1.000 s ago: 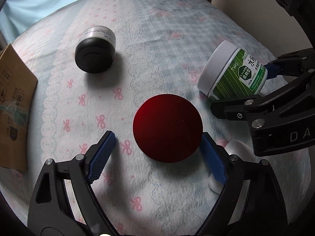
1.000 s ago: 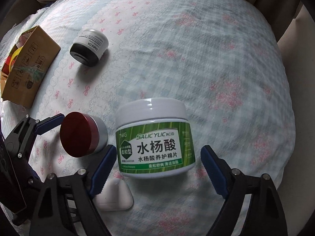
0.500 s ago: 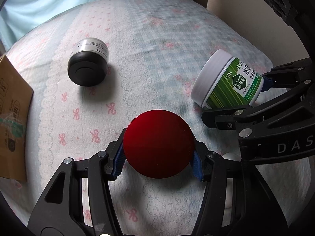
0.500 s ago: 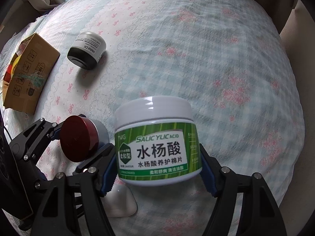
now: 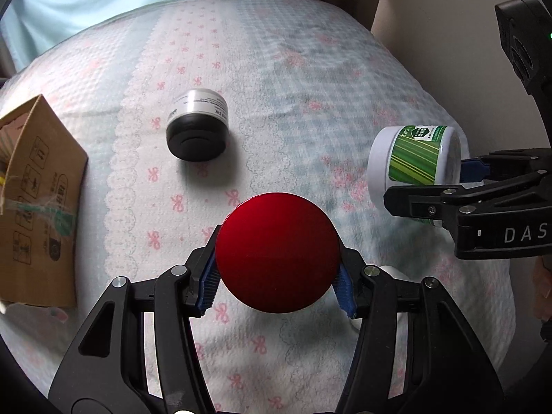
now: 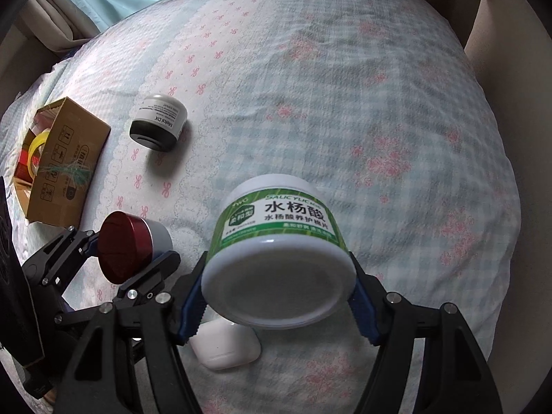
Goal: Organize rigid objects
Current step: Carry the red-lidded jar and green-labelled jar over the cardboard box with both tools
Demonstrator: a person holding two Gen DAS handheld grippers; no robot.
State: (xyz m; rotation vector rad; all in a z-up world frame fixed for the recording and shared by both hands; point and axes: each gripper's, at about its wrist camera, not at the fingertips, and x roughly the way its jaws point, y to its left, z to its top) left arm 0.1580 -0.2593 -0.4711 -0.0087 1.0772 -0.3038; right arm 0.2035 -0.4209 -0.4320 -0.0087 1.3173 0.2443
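My left gripper (image 5: 277, 284) is shut on a red-lidded jar (image 5: 277, 252) and holds it above the bedspread; it also shows in the right wrist view (image 6: 129, 241). My right gripper (image 6: 279, 305) is shut on a white jar with a green label (image 6: 279, 241), tilted with its base toward the camera; it also shows in the left wrist view (image 5: 412, 158). A black-lidded silver jar (image 5: 197, 125) lies on its side further back (image 6: 159, 122). A small white case (image 6: 226, 346) lies on the bed under the right gripper.
An open cardboard box (image 6: 57, 160) with tape rolls inside sits at the left edge of the bed (image 5: 32, 203). The floral bedspread (image 6: 345, 103) stretches away ahead. Curtains (image 5: 86, 0) hang behind the bed.
Both grippers closed on their jars and lifted them off the bedspread. The green-label jar has tipped so its base faces the right camera.
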